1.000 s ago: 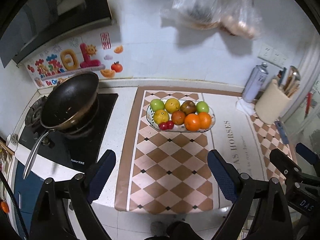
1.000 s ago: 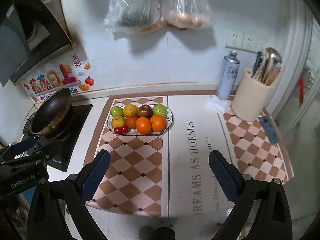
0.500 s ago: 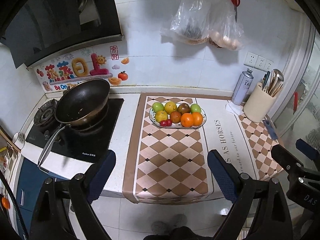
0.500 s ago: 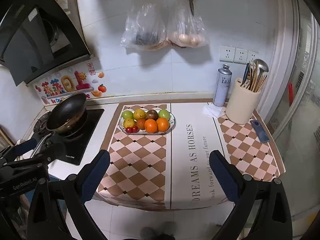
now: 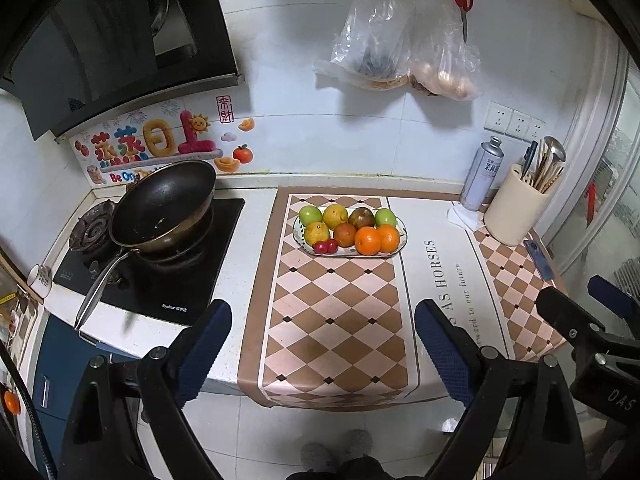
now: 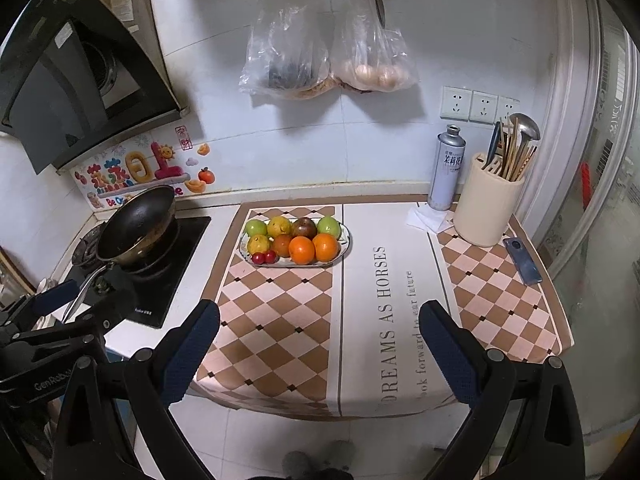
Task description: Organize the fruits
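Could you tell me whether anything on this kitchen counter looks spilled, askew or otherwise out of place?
Little stands out. The fruits sit together on the plate, none loose on the mat. The one oddity is the pan, which rests tilted on the stove rather than flat. Both grippers hang open, well back from the counter.

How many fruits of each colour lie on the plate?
Green fruits: 2
Yellow fruits: 2
Orange fruits: 2
Dark red-brown fruits: 2
Small red fruits: 2
Total: 10, all on the plate
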Tool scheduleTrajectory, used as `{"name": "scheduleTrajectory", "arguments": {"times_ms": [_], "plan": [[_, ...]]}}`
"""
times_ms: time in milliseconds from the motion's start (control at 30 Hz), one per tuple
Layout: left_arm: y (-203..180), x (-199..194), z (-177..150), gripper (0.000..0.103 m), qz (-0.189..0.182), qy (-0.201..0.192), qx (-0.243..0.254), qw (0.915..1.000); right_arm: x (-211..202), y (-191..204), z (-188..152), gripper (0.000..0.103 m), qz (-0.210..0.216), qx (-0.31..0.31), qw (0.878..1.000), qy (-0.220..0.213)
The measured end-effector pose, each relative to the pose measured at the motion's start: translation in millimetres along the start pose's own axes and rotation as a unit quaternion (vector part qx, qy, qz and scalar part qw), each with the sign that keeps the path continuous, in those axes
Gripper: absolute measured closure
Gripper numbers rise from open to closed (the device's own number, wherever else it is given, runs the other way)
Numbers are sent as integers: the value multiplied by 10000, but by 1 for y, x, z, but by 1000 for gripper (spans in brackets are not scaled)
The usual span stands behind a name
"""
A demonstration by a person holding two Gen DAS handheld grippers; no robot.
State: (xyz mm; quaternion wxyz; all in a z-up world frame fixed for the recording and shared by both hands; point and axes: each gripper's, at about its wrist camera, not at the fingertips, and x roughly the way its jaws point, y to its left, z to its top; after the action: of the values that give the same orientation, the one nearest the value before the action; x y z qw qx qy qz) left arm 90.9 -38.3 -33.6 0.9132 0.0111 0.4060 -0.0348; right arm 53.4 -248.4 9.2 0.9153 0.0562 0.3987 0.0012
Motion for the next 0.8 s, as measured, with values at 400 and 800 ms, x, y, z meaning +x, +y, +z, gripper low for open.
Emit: {"name": "scheduleTrajectory", "arguments": {"times_ms": [400,800], "plan": [[1,41,23,9,193,154,-47,9997,56,0,34,1,-103,-47,9999,29],[8,77,37,9,398,343,-53,9986,104,9,46,1,-144,-123,9993,323]]}}
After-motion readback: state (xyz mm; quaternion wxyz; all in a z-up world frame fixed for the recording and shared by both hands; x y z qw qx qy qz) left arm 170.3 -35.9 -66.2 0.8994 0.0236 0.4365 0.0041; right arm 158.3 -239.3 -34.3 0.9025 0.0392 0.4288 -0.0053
